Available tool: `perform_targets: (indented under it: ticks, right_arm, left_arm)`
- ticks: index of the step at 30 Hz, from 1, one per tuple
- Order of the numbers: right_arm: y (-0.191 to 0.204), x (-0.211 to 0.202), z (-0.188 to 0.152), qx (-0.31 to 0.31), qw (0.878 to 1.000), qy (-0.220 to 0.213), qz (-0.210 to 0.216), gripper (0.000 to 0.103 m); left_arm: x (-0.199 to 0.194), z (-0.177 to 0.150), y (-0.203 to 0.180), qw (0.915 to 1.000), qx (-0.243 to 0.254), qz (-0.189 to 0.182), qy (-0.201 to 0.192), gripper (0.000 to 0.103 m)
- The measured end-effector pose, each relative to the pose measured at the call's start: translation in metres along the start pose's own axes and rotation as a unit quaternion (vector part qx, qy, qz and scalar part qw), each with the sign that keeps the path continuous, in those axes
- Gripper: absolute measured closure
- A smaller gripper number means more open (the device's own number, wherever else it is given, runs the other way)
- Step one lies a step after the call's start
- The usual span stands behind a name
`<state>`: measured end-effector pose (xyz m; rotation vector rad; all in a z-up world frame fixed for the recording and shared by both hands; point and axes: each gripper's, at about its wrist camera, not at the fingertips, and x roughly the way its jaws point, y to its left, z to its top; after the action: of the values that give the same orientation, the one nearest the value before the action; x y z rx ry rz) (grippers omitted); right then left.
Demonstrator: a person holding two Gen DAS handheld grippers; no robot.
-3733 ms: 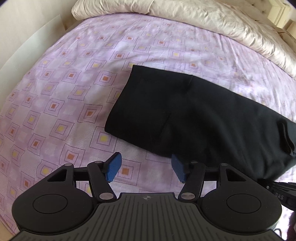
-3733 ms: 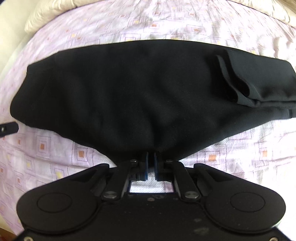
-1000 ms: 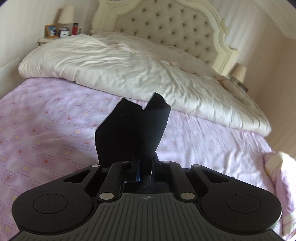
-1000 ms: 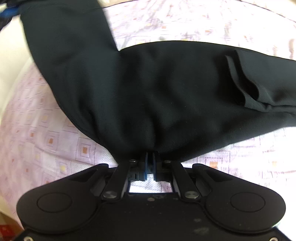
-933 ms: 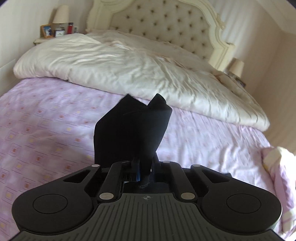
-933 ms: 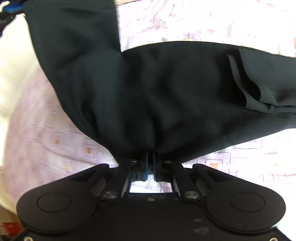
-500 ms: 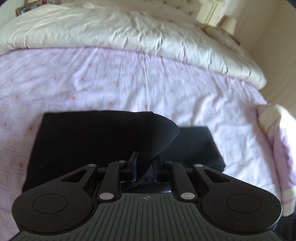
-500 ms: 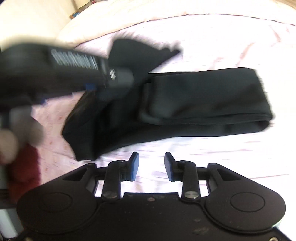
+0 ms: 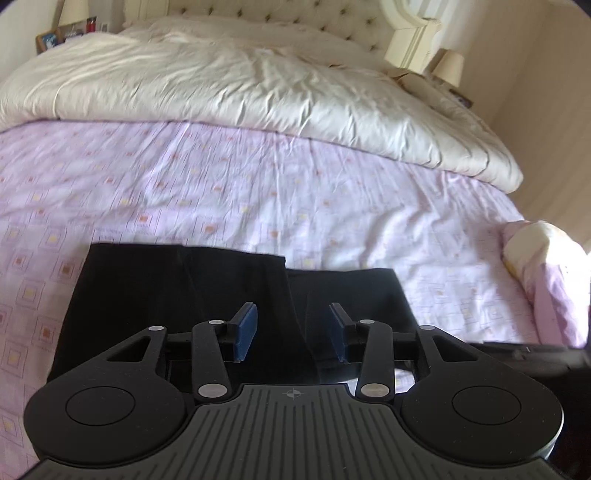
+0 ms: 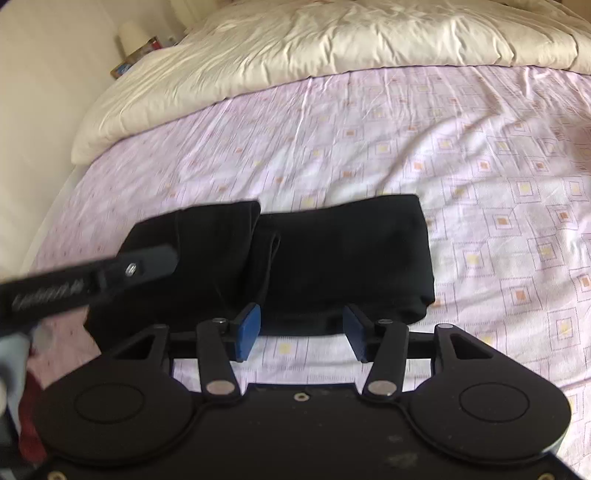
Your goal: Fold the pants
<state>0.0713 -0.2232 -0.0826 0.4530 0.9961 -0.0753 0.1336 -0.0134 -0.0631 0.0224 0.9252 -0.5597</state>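
The black pants (image 9: 177, 291) lie folded on the purple patterned bedsheet (image 9: 258, 199), with one layer laid over the other and its edge running across the middle. They also show in the right wrist view (image 10: 343, 258). My left gripper (image 9: 291, 328) is open and empty, just above the folded pants. My right gripper (image 10: 301, 332) is open and empty, at the near edge of the pants. The left gripper's body (image 10: 88, 280) crosses the left side of the right wrist view, blurred.
A cream duvet (image 9: 240, 81) is bunched at the head of the bed below a tufted headboard (image 9: 295, 18). Lamps stand on nightstands on both sides (image 9: 448, 66). A rolled purple and yellow cloth (image 9: 543, 258) lies at the right bed edge.
Both grippers held the pants; the left lifted one end, carried it over and laid it down. Both have let go and opened, and the right has pulled back from the pants.
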Motion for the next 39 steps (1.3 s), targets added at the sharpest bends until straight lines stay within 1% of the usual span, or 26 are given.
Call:
perform_targets:
  ticks: [2,4,7,10,12,14,17,22,26,27,28,29,30,31,33,34,36,39]
  right_arm:
    - [-0.001,0.008,0.018,0.01,1.0,-0.001,0.01,0.041]
    - [0.002,0.02,0.029,0.018,1.0,0.004,0.025,0.035]
    - [0.013,0.038,0.036,0.024,0.999,0.014,0.041,0.024]
    - [0.026,0.056,0.037,0.022,0.998,0.025,0.05,0.022]
    - [0.033,0.069,0.037,0.018,0.998,0.038,0.047,0.021]
    - [0.038,0.083,0.037,0.011,0.998,0.049,0.041,0.021]
    - [0.04,0.098,0.034,0.007,0.997,0.068,0.027,0.02]
    - [0.042,0.112,0.029,0.001,0.996,0.09,0.015,0.019]
    - [0.043,0.117,0.027,0.006,0.995,0.101,0.025,0.017]
    - [0.043,0.118,0.028,0.007,0.994,0.103,0.029,0.022]
    - [0.044,0.119,0.028,0.006,0.994,0.105,0.033,0.041]
    - [0.046,0.119,0.028,0.004,0.994,0.106,0.029,0.049]
    - [0.046,0.118,0.029,0.005,0.994,0.105,0.026,0.065]
    - [0.045,0.117,0.03,0.012,0.994,0.105,0.035,0.077]
    - [0.045,0.108,0.037,0.021,0.994,0.098,0.05,0.087]
    - [0.047,0.101,0.04,0.016,0.994,0.092,0.056,0.089]
    - [0.057,0.08,0.047,-0.012,0.995,0.07,0.069,0.091]
    - [0.065,0.046,0.058,-0.052,0.995,0.031,0.074,0.092]
  left_arm:
    - [-0.004,-0.004,0.003,1.0,0.008,0.0,0.005,0.061]
    - [-0.006,-0.013,0.011,0.9998,0.01,0.003,0.018,0.06]
    - [-0.009,-0.031,0.03,0.9989,0.013,0.023,0.039,0.06]
    - [-0.013,-0.051,0.051,0.9963,0.017,0.052,0.067,0.06]
    - [-0.018,-0.063,0.068,0.9945,-0.001,0.068,0.079,0.06]
    - [-0.023,-0.073,0.084,0.9925,-0.023,0.086,0.083,0.06]
    - [-0.024,-0.08,0.103,0.9884,-0.059,0.104,0.093,0.06]
    - [-0.018,-0.083,0.124,0.9822,-0.104,0.126,0.092,0.06]
    - [-0.013,-0.079,0.135,0.9788,-0.126,0.138,0.083,0.06]
    - [-0.011,-0.078,0.136,0.9786,-0.127,0.138,0.084,0.06]
    - [-0.007,-0.077,0.138,0.9784,-0.127,0.139,0.086,0.06]
    - [-0.003,-0.076,0.139,0.9781,-0.124,0.141,0.09,0.06]
    - [0.0,-0.075,0.139,0.978,-0.122,0.141,0.093,0.06]
    - [0.003,-0.074,0.14,0.9777,-0.121,0.142,0.096,0.059]
    - [0.008,-0.074,0.141,0.9771,-0.119,0.144,0.103,0.057]
    - [0.01,-0.074,0.14,0.977,-0.117,0.144,0.105,0.055]
    - [0.012,-0.075,0.139,0.977,-0.111,0.146,0.108,0.054]
    - [0.013,-0.074,0.133,0.9781,-0.094,0.151,0.108,0.054]
